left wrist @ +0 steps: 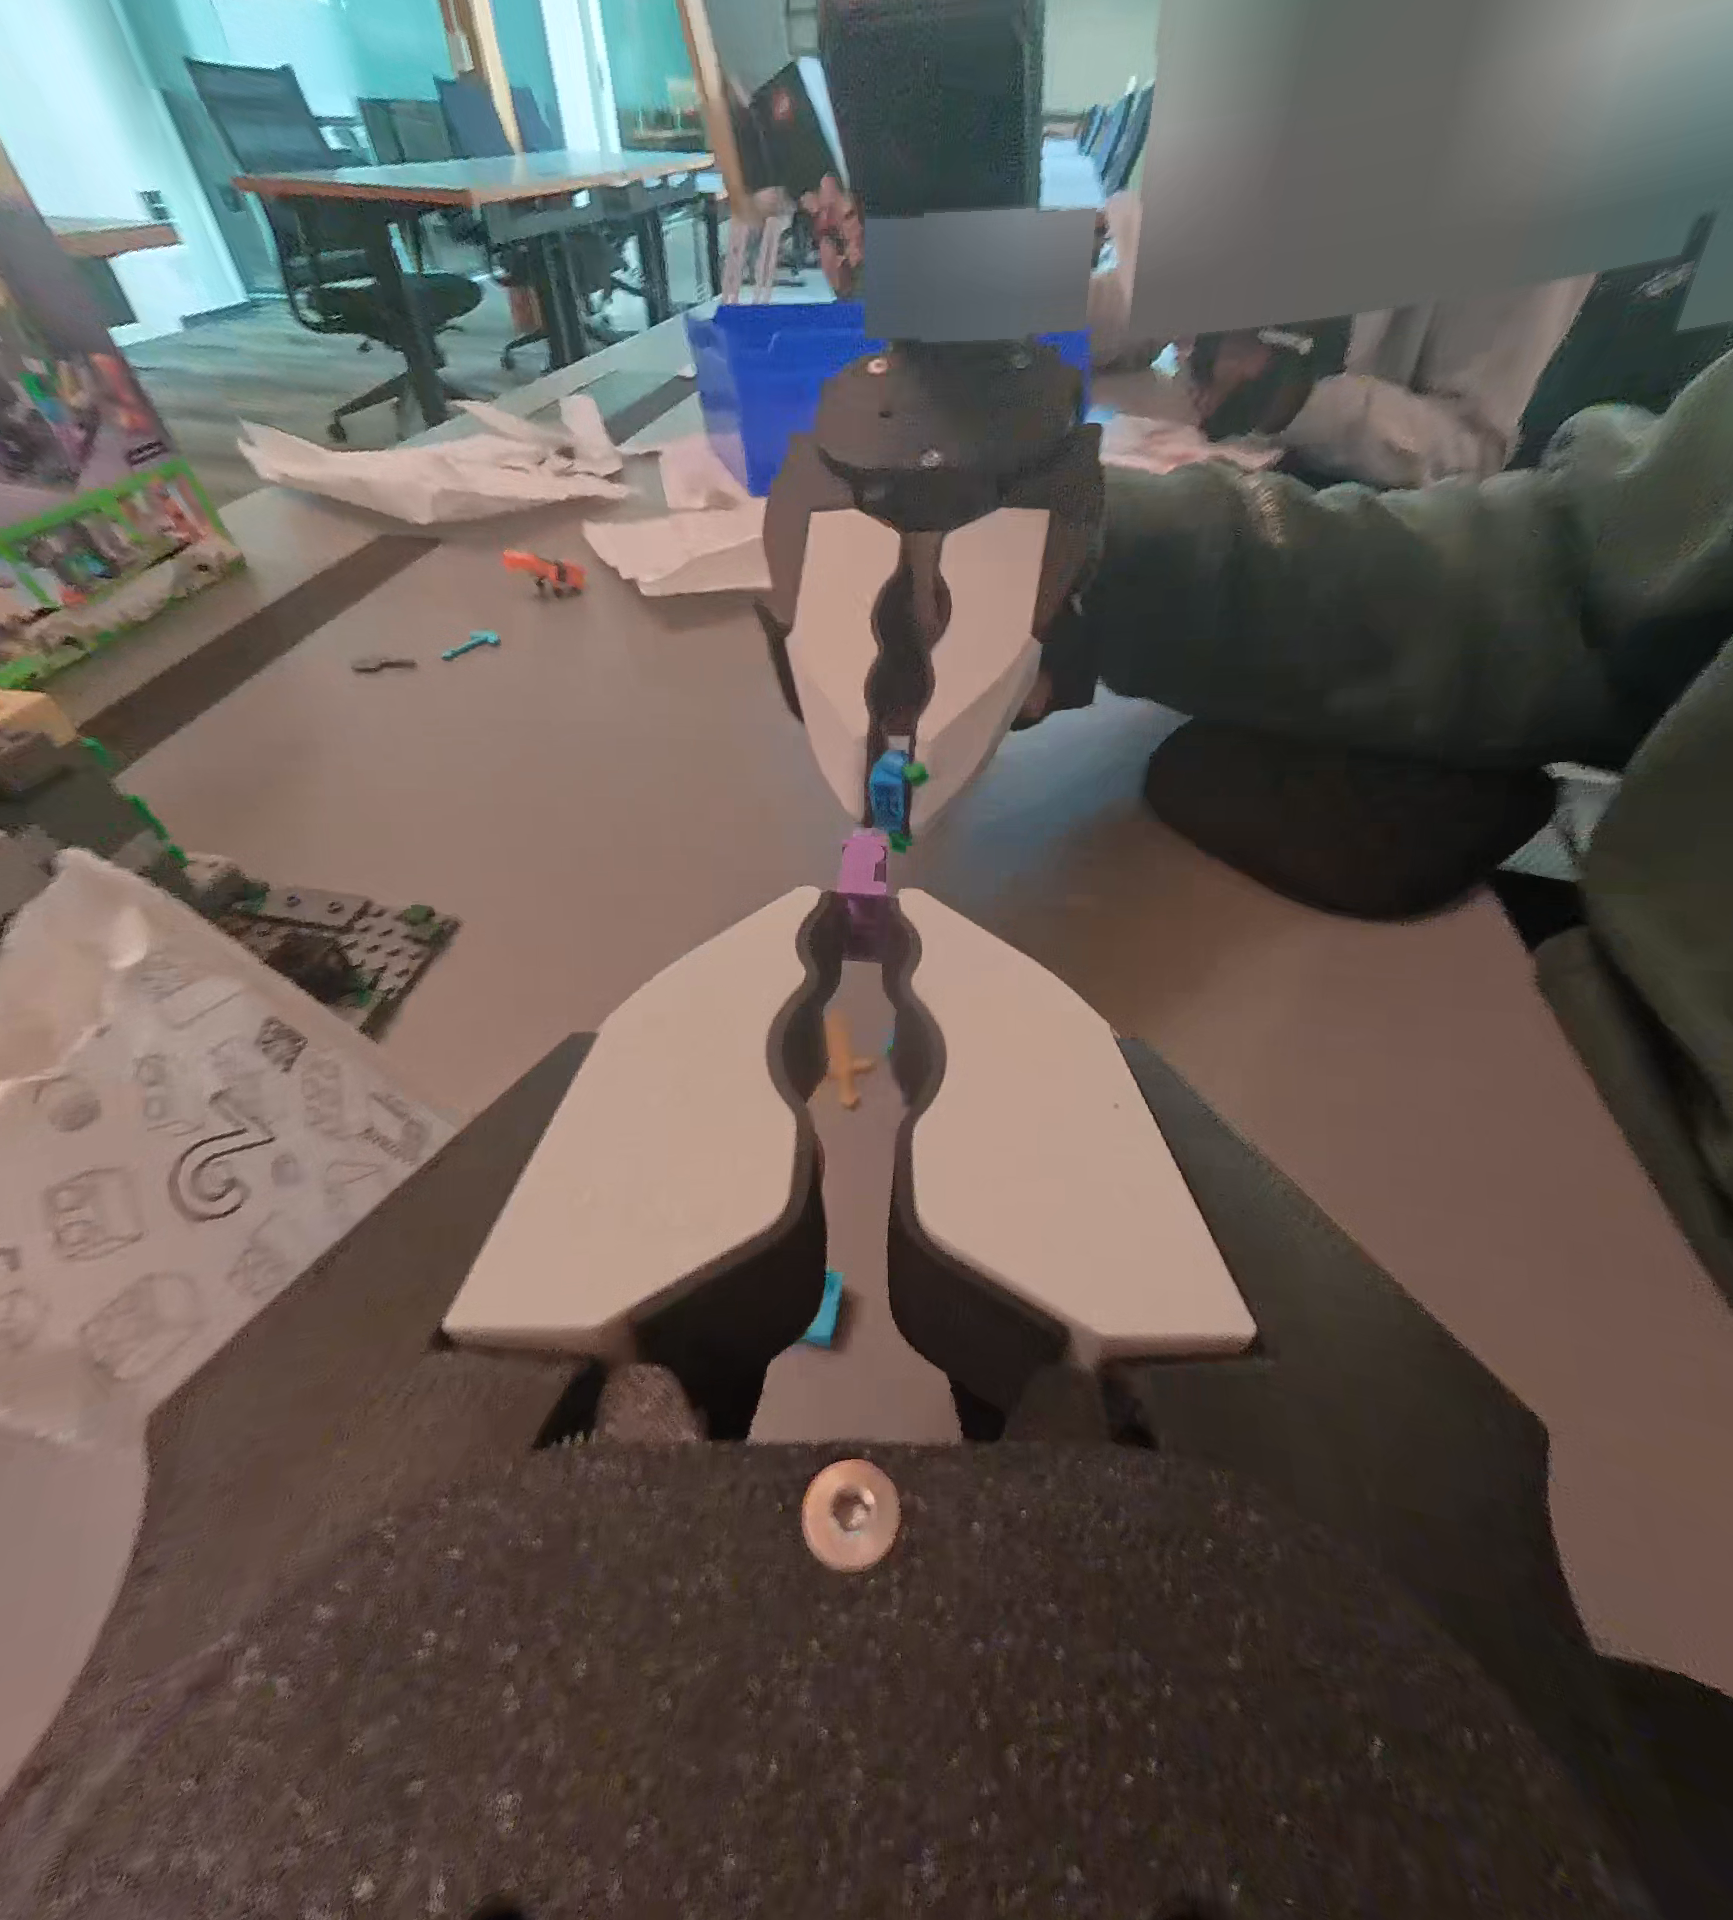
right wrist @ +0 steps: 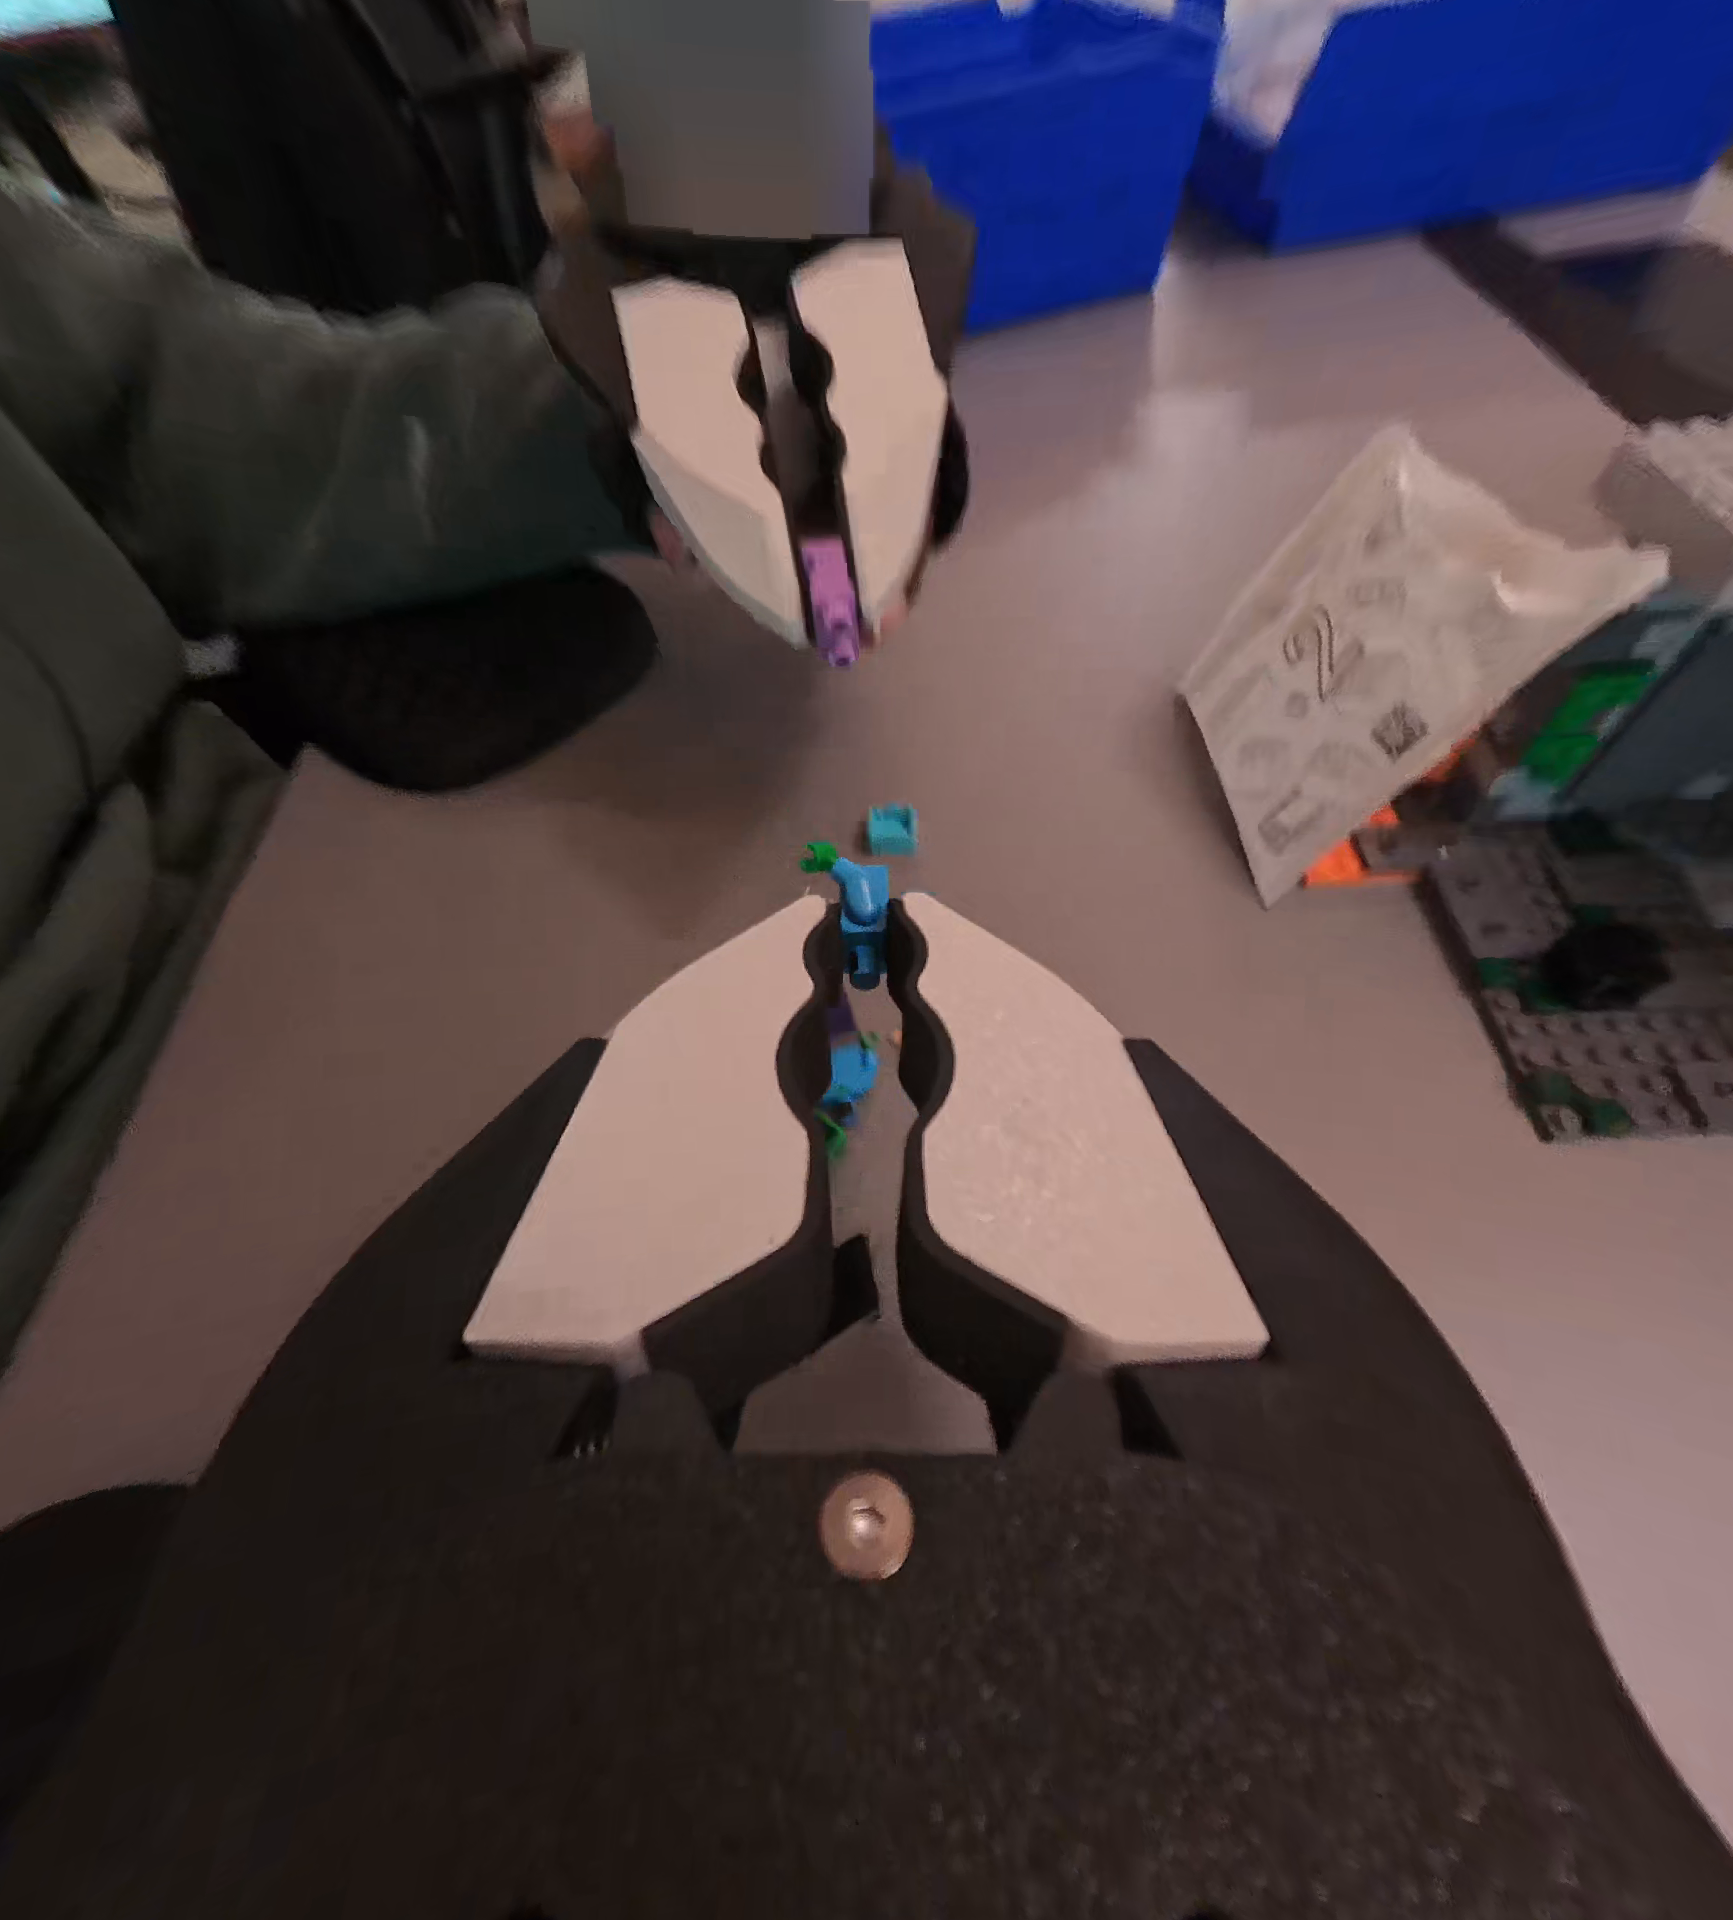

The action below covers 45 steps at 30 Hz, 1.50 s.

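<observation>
Left gripper [left wrist: 860, 902] pinches purple toy piece [left wrist: 862, 868] at fingertips, pads pressed on both sides. Yellow toy sword [left wrist: 846, 1060] lies on grey surface [left wrist: 550, 790] beneath its fingers. Right gripper [right wrist: 860, 909] pinches blue toy torso [right wrist: 862, 920] with green hands, tip to tip with purple piece. Small teal brick [right wrist: 891, 829] on surface just beyond. Printed paper bag [right wrist: 1381, 665] and grey studded baseplate [right wrist: 1610, 1018] farther right. 2 blue bins [right wrist: 1049, 156] at back.
</observation>
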Available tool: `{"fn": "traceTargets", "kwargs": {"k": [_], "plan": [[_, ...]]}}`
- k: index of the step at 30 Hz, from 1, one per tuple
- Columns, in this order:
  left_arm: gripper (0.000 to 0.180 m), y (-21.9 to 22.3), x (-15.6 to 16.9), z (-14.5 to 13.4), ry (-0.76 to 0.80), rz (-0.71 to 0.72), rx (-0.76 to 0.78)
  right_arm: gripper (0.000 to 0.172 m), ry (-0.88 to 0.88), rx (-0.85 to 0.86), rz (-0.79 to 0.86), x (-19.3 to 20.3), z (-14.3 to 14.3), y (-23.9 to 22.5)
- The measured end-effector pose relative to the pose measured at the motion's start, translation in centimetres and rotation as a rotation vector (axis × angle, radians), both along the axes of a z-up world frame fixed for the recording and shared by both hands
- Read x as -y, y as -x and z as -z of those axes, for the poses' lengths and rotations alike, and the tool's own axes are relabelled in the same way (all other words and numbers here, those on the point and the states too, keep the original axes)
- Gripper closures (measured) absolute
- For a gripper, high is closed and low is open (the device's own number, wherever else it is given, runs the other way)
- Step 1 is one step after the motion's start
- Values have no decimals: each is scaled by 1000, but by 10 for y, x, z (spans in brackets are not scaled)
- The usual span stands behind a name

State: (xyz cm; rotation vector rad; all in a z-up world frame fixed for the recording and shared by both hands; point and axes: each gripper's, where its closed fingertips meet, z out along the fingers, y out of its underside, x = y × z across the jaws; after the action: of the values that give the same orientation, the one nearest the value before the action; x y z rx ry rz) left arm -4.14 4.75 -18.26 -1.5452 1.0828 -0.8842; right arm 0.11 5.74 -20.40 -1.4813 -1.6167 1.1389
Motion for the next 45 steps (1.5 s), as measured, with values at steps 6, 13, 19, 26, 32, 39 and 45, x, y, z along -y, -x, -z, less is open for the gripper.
{"fn": "traceTargets", "kwargs": {"k": [6,13,19,26,32,39,45], "plan": [[173,7,-5,22,42,-32,-80,164,-54,157,43,-7,38,2],[173,-4,0,47,61,-20,-185,157,-88,253,14,2,60,11],[169,-7,1,54,63,-18,-219,152,-80,217,18,3,53,11],[163,-1,0,55,38,-41,-259,152,-84,166,53,-3,42,7],[162,29,-5,52,6,-114,-370,153,-86,143,117,-16,39,2],[154,42,5,85,100,-76,-540,153,-109,154,164,-25,38,-5],[156,34,3,100,129,-52,-595,154,-117,167,174,-26,39,-6]]}}
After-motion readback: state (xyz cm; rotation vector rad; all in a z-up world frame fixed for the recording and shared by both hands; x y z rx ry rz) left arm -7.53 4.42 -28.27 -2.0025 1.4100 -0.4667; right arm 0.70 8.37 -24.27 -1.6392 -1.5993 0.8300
